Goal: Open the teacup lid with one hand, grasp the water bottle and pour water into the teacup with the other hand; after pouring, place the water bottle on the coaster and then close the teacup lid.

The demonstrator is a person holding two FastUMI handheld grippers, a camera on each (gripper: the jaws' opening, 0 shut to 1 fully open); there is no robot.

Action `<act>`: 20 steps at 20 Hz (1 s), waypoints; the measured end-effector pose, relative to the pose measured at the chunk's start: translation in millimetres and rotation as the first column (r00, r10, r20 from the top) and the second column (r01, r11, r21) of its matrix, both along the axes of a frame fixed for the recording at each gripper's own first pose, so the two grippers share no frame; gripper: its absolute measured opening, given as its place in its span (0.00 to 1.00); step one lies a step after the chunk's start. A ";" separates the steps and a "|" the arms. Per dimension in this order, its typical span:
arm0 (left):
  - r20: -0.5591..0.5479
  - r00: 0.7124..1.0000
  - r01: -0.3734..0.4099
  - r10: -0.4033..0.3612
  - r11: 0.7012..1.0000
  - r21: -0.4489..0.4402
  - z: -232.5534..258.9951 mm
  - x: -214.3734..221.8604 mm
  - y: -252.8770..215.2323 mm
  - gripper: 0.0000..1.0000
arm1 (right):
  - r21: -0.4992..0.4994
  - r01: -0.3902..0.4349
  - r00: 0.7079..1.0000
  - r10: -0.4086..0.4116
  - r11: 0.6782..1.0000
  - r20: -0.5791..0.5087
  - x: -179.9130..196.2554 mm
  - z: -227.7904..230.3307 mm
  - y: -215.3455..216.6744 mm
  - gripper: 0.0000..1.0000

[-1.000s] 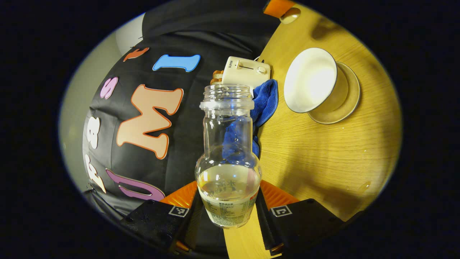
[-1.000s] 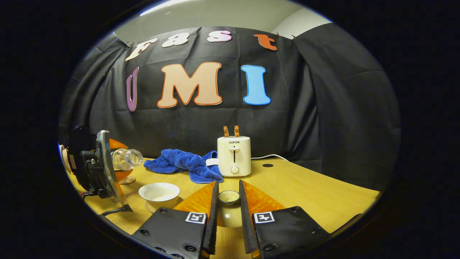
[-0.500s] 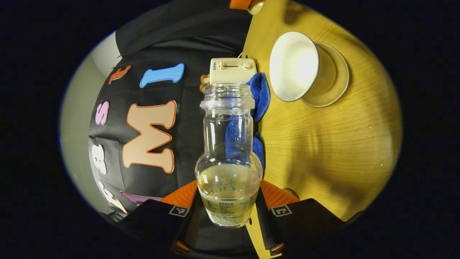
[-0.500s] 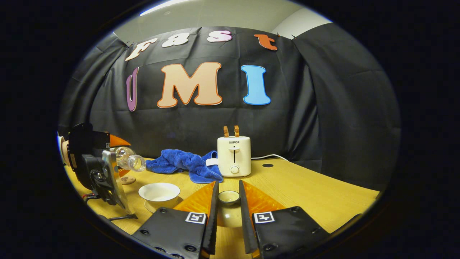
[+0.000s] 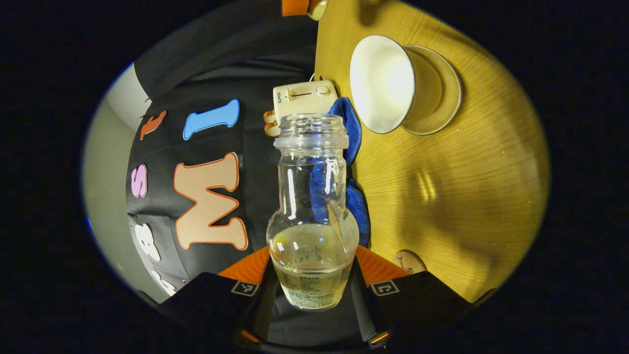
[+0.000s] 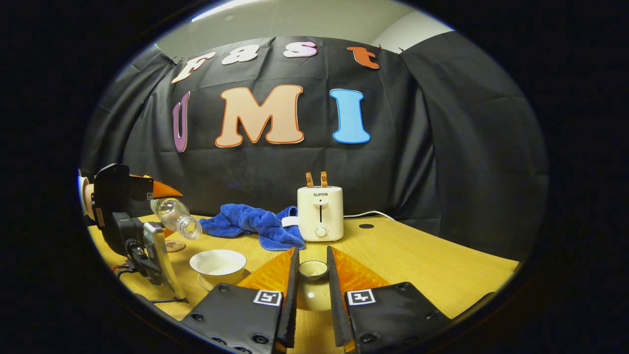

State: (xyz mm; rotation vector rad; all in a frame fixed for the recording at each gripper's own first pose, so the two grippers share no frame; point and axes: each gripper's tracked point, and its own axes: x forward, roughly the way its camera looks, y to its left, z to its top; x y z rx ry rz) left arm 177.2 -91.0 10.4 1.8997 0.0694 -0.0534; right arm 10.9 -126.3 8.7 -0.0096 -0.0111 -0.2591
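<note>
Pouring step: the bottle is tipping toward the open teacup.

At frame bottom the left claw [image 5: 312,275] grips the water bottle [image 5: 312,216]; the right claw [image 6: 312,280] clasps the lid [image 6: 313,269]. Upper right, the teacup [image 5: 383,83] waits on its saucer [image 5: 437,91]. Next, I reckon: mouth over rim, tilt further.

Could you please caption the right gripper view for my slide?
Right gripper holds lid; left gripper tips bottle toward teacup.
</note>
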 end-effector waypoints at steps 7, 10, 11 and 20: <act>0.000 1.000 0.012 -0.012 0.996 0.089 9.2 4.2 -2.0 0.67 | -0.001 0.005 1.000 -0.005 1.000 0.000 -0.1 0.3 -0.8 0.34; 0.001 1.000 0.014 -0.014 0.992 0.122 13.7 4.5 -2.4 0.67 | -0.001 0.005 1.000 -0.005 1.000 0.000 -0.2 0.0 -0.9 0.34; 0.001 1.000 0.013 -0.013 0.990 0.139 14.7 4.0 -2.7 0.67 | -0.001 0.005 1.000 -0.005 1.000 0.000 -0.1 0.4 -0.8 0.34; 0.005 0.998 0.052 -0.055 0.958 0.281 30.4 7.5 -21.6 0.67 | -0.001 0.005 1.000 -0.005 1.000 0.000 -0.2 0.3 -0.8 0.34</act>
